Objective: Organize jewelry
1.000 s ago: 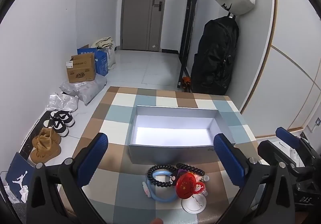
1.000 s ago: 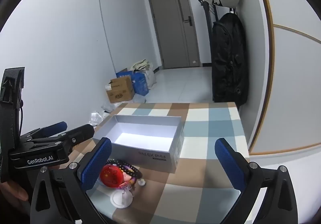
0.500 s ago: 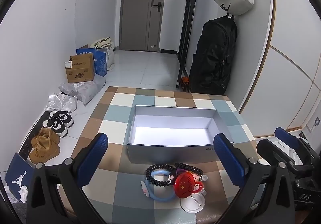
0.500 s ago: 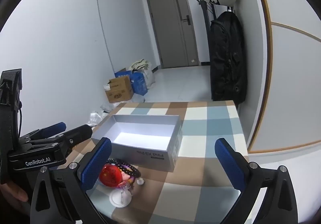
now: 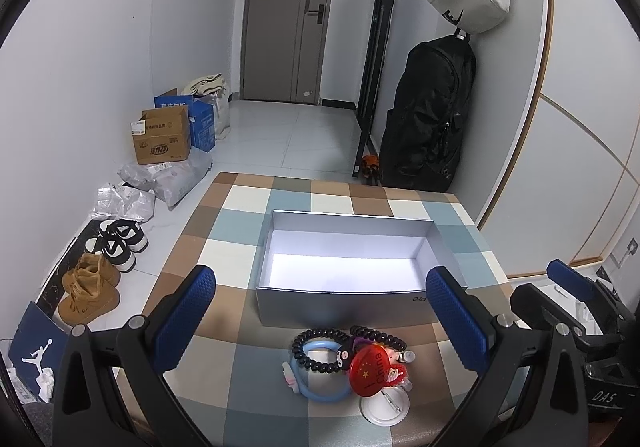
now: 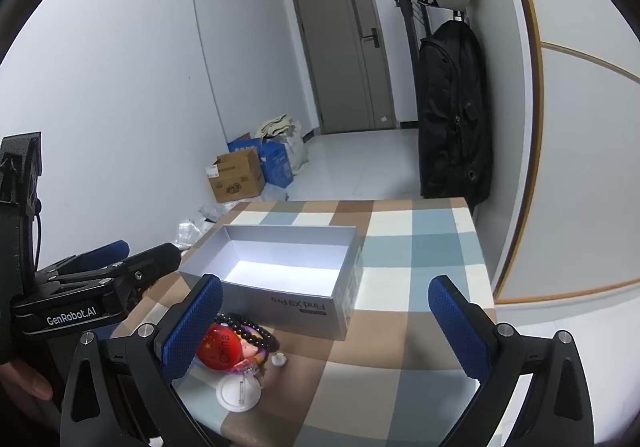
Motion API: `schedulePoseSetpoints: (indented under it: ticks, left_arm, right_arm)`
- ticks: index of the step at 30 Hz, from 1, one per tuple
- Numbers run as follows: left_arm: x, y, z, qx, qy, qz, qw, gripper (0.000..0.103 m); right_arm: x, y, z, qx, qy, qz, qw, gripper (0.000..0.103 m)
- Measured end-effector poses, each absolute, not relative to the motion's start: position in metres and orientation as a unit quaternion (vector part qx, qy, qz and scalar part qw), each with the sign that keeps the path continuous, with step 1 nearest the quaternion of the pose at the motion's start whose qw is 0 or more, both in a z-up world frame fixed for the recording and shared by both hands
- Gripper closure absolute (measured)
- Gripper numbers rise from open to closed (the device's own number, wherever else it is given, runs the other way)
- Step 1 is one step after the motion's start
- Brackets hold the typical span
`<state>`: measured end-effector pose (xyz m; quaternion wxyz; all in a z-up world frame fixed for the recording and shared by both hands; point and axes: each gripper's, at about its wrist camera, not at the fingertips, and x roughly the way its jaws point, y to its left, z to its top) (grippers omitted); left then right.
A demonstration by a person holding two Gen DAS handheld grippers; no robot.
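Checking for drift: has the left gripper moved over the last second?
Yes. The left gripper pulled slightly back: in its own view the jewelry pile and grey box sit higher and a bit farther.

jewelry pile [image 5: 349, 365] before box [image 5: 344, 303], on table [image 5: 224, 387]

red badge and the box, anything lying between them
Yes: a black bead bracelet lies between the red badge and the box, clearest in the left wrist view.

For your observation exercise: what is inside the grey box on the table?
Nothing shows inside the grey box: only its bare white floor and walls. The near wall hides a strip of floor just behind it in both views. The jewelry pile lies outside, in front.
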<state>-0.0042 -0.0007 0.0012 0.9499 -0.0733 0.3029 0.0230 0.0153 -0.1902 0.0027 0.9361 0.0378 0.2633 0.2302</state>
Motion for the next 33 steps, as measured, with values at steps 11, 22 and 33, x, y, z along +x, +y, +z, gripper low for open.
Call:
schedulePoseSetpoints:
  ticks: [11, 22, 33]
  left_arm:
    - [-0.0044, 0.0001, 0.0023, -0.072, 0.303, 0.020, 0.950, 0.001]
    - [-0.0039, -0.0038, 0.0019, -0.067, 0.302, 0.016, 0.951, 0.001]
    - [-0.0057, -0.0048, 0.0016, -0.065, 0.302, 0.011, 0.951, 0.001]
  right_arm:
    - [0.0140, -0.1891, 0.0020, 0.038, 0.264, 0.230, 0.936, 0.000]
    - [0.0156, -0.1886, 0.0024, 0.040, 0.266, 0.231, 0.935, 0.000]
    - [0.0168, -0.1881, 0.0027, 0.041, 0.266, 0.231, 0.935, 0.000]
